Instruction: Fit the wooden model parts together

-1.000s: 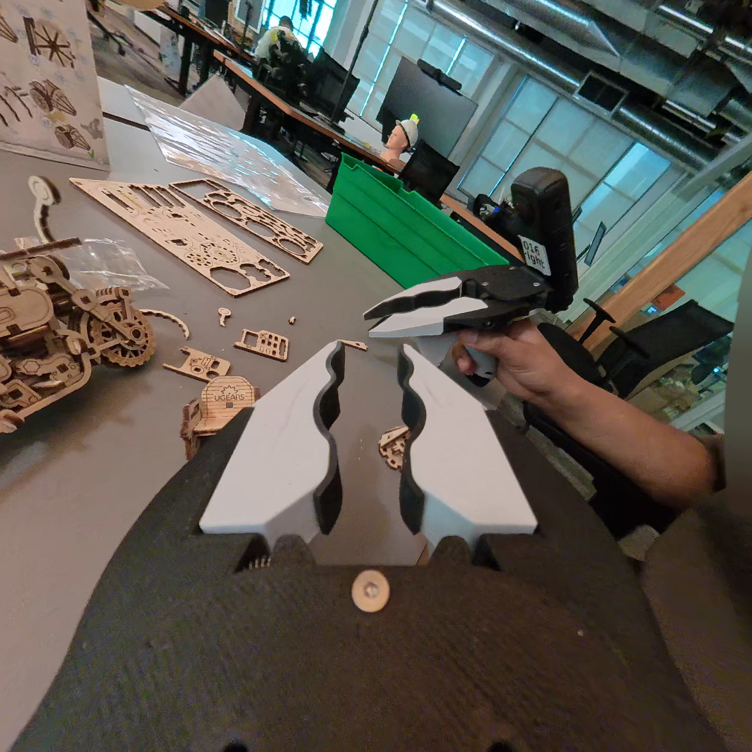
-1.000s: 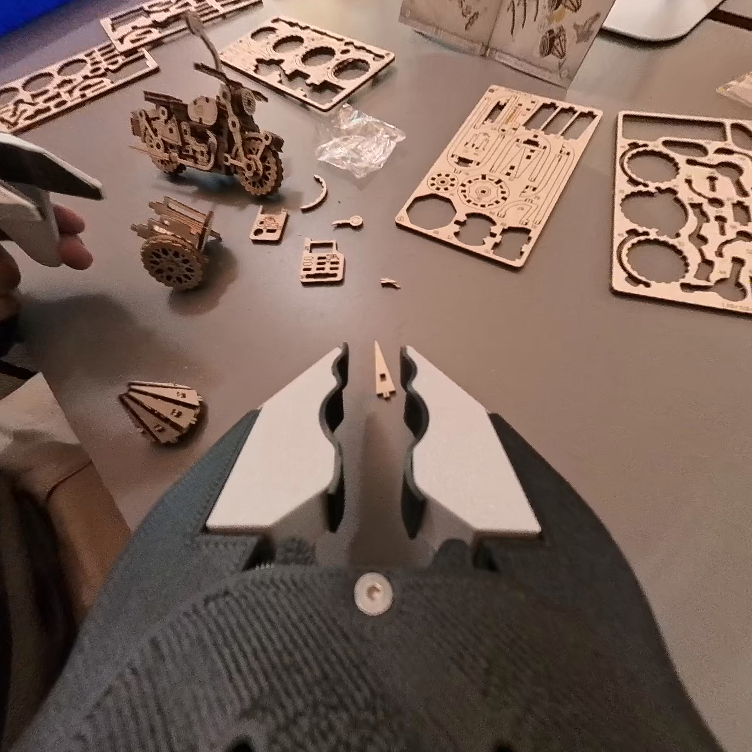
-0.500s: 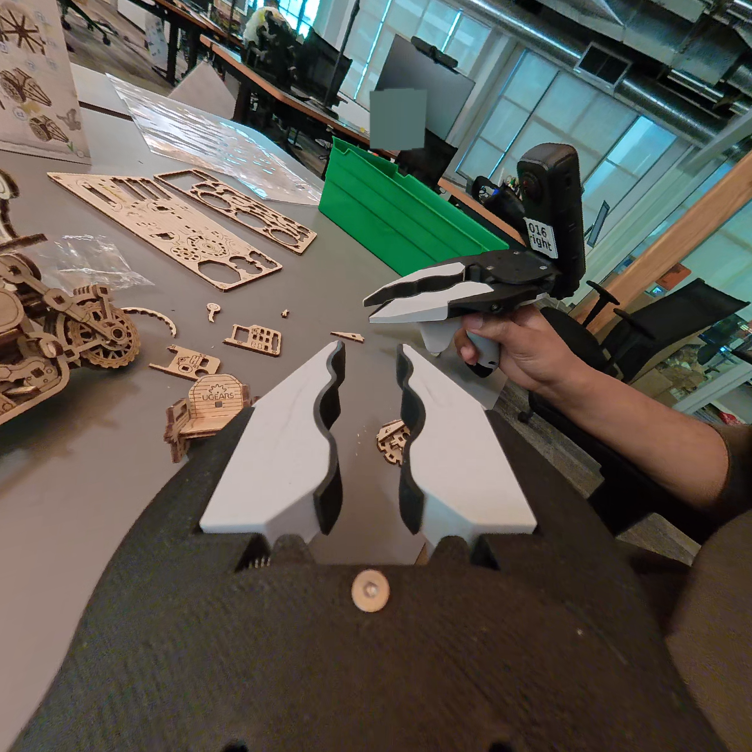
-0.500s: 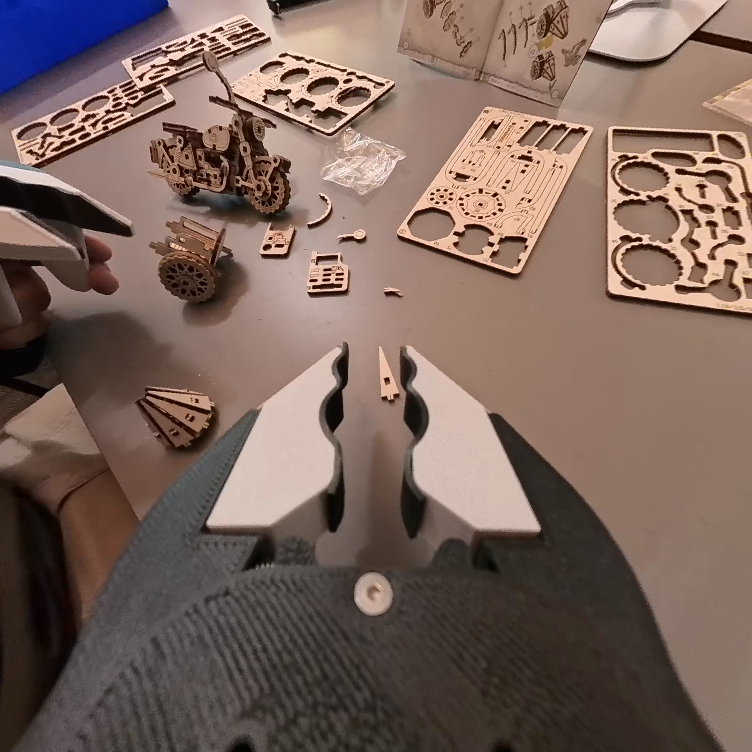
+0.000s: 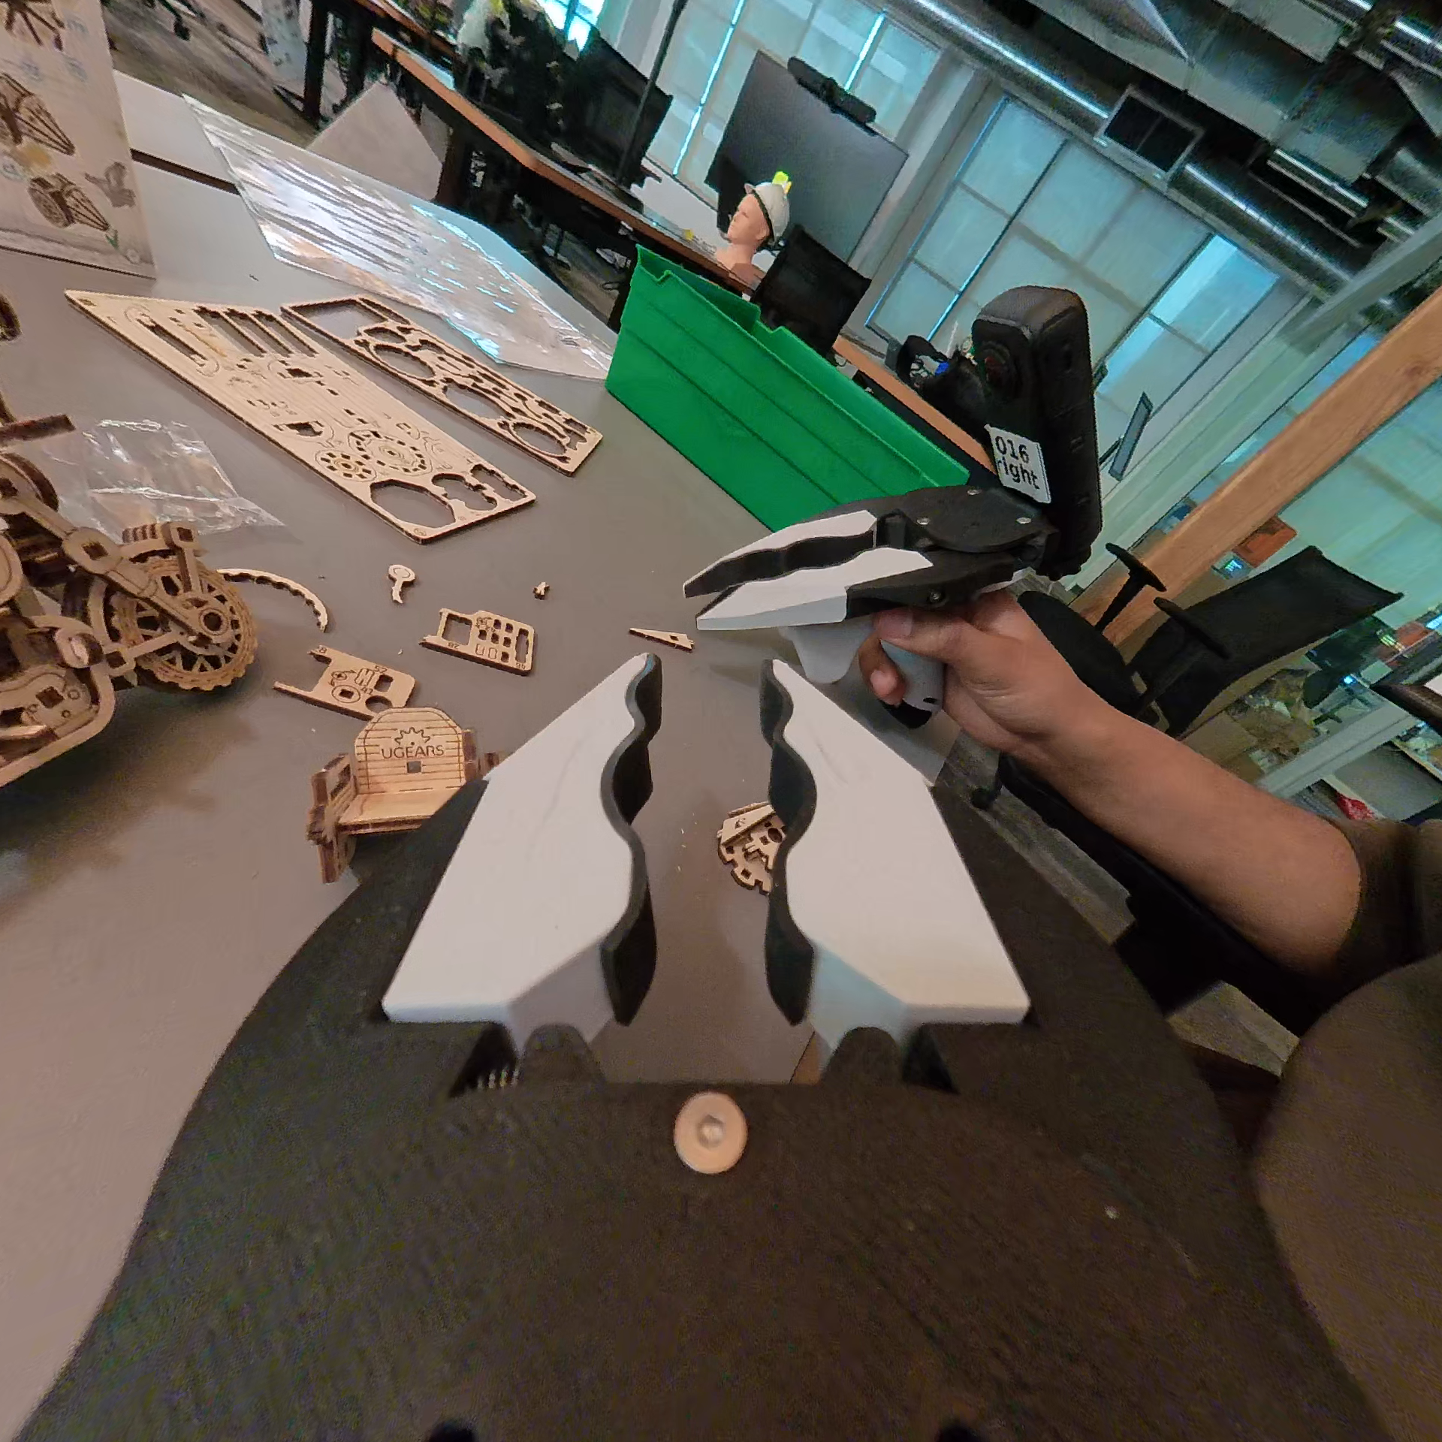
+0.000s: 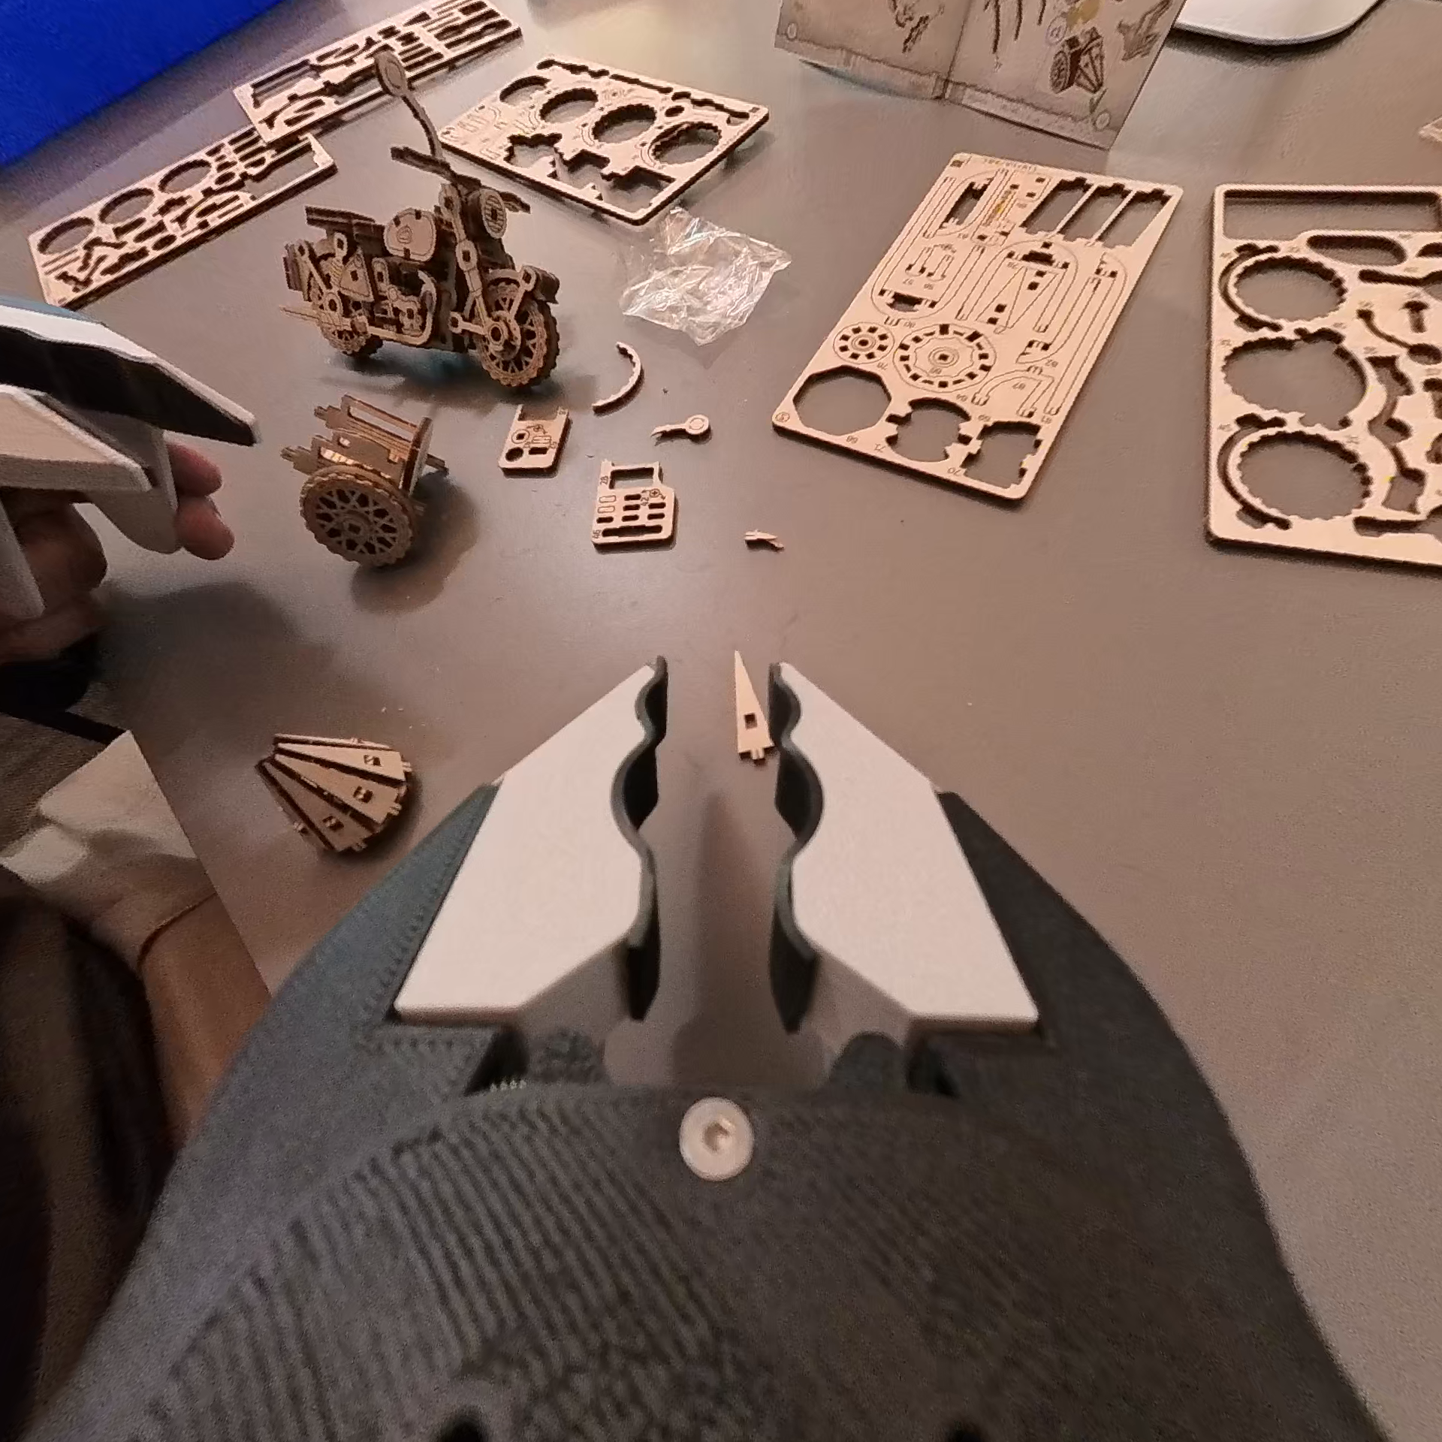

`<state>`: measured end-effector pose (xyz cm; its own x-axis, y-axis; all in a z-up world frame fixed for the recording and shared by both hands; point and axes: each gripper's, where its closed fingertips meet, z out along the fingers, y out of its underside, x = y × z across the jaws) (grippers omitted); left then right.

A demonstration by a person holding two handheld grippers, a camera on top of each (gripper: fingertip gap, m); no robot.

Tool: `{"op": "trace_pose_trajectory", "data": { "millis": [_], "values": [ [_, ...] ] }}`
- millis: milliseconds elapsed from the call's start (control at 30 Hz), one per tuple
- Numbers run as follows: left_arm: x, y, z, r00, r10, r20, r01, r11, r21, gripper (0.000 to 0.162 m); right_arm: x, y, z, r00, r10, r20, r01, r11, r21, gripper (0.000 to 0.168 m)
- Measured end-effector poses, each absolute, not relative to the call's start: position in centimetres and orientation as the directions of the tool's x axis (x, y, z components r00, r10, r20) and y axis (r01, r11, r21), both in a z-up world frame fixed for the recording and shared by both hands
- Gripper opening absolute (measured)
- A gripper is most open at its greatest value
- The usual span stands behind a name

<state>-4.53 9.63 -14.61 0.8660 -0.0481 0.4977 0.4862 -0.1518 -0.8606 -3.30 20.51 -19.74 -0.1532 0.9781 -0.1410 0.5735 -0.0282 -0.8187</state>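
Observation:
My right gripper (image 6: 718, 675) is open and empty, low over the grey table. A thin pointed wooden sliver (image 6: 749, 718) lies on the table between its fingertips, close to the right finger. My left gripper (image 5: 710, 671) is open and empty, and a fan-shaped wooden piece (image 5: 753, 847) lies below it. That fan piece (image 6: 335, 788) sits left of the right gripper. A built wooden motorcycle (image 6: 425, 296) and a wheeled sidecar part (image 6: 363, 484) stand farther back. The right gripper (image 5: 698, 605) shows in the left wrist view, with the sliver (image 5: 663, 638) in front of it.
Several punched wooden sheets (image 6: 975, 328) lie at the back and right. Small flat parts (image 6: 636, 507), a curved piece (image 6: 620, 378) and a crumpled plastic bag (image 6: 698, 269) lie mid-table. A green bin (image 5: 765, 406) stands at the far edge. A folded instruction sheet (image 6: 967, 47) stands behind. Tip to tip, the grippers are about 12 centimeters apart. The built wooden motorcycle (image 6: 425, 296) lies around 12 centimeters away from my left fingertips. Seen from the left wrist view (image 5: 80, 646) as well.
The left gripper has come further into the right wrist view from the left. Both views have shifted slightly. Both grippers stay open and nothing was picked up.

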Motion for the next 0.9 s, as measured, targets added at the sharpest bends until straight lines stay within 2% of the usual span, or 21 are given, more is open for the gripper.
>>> {"op": "trace_pose_trajectory", "data": {
  "millis": [900],
  "values": [
    [-4.28, 9.71, -14.95, 0.858, -0.052, 0.511, 0.496, -0.174, -0.851, 0.024, -3.32, 20.15, -19.85, -0.161, 0.973, -0.167, 0.577, -0.045, -0.815, 0.026]
  ]
}}
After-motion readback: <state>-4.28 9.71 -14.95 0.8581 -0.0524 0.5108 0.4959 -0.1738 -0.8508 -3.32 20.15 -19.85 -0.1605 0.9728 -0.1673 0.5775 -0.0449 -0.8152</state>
